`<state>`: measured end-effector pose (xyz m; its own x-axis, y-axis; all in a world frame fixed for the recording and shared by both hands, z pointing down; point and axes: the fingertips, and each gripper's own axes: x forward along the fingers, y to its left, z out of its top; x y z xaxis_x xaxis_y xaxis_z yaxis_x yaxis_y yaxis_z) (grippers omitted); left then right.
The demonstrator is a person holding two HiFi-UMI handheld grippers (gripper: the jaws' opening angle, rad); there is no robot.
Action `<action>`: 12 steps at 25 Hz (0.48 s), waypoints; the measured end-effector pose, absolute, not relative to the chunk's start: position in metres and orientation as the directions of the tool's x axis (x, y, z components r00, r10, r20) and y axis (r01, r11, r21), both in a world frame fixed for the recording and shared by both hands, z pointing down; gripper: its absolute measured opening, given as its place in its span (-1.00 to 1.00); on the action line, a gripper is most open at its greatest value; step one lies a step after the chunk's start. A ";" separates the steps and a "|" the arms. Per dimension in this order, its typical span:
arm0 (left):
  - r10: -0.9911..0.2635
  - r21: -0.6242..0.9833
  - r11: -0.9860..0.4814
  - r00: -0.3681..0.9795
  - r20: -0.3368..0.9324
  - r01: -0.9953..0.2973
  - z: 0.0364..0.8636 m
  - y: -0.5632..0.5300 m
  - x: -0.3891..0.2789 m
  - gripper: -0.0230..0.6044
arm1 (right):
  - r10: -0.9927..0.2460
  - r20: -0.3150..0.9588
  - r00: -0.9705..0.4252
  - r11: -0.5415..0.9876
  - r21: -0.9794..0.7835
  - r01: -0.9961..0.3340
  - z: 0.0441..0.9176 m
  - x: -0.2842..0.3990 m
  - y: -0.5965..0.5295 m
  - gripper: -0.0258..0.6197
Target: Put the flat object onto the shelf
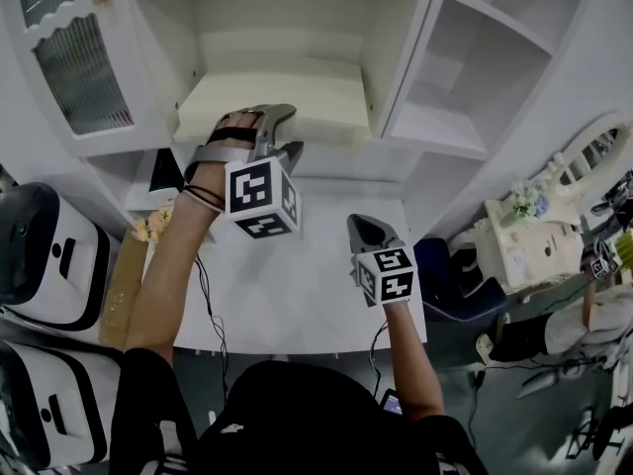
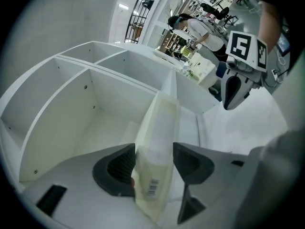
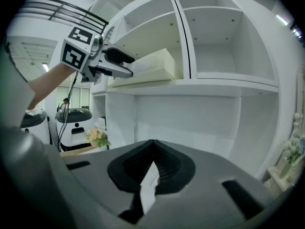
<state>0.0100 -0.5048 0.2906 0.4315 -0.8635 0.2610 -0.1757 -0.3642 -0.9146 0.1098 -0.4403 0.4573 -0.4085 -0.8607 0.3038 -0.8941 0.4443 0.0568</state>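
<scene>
Down and to the left of my left gripper (image 1: 287,132) I see two white machines with black panels, one (image 1: 45,255) above the other (image 1: 45,404) in the head view. Between them and that gripper lies a brown cardboard strip (image 1: 123,290), with a bunch of pale flowers (image 1: 150,228) at its top end. A white table (image 1: 307,305) spreads beneath both grippers, and black cables (image 1: 206,300) trail across it below the left one. Just right of my right gripper (image 1: 362,226) sits a dark blue seat (image 1: 440,265). Farther right stands an ornate white dresser (image 1: 524,250) carrying a second small bouquet (image 1: 526,201), with a person (image 1: 593,315) low beside it.
</scene>
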 end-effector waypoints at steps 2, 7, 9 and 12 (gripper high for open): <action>-0.864 -0.917 -0.361 0.433 0.259 -0.171 0.291 -0.505 0.011 -0.15 | -0.860 0.307 -0.408 0.444 0.056 -0.894 0.458 0.110 -0.440 -0.96; -0.864 -0.919 -0.356 0.434 0.255 -0.168 0.291 -0.507 0.013 -0.16 | -0.861 0.310 -0.403 0.439 0.055 -0.897 0.460 0.112 -0.441 -0.96; -0.865 -0.921 -0.352 0.433 0.253 -0.165 0.291 -0.509 0.014 -0.17 | -0.862 0.310 -0.401 0.437 0.055 -0.898 0.460 0.113 -0.441 -0.96; -0.866 -0.921 -0.352 0.432 0.253 -0.165 0.292 -0.512 0.015 -0.17 | -0.864 0.311 -0.397 0.433 0.054 -0.900 0.460 0.115 -0.442 -0.96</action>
<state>0.0152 -0.5117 0.2915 0.4322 -0.8655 0.2532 -0.1646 -0.3518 -0.9215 0.1148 -0.4422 0.4598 -0.3971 -0.8636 0.3108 -0.8998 0.4331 0.0537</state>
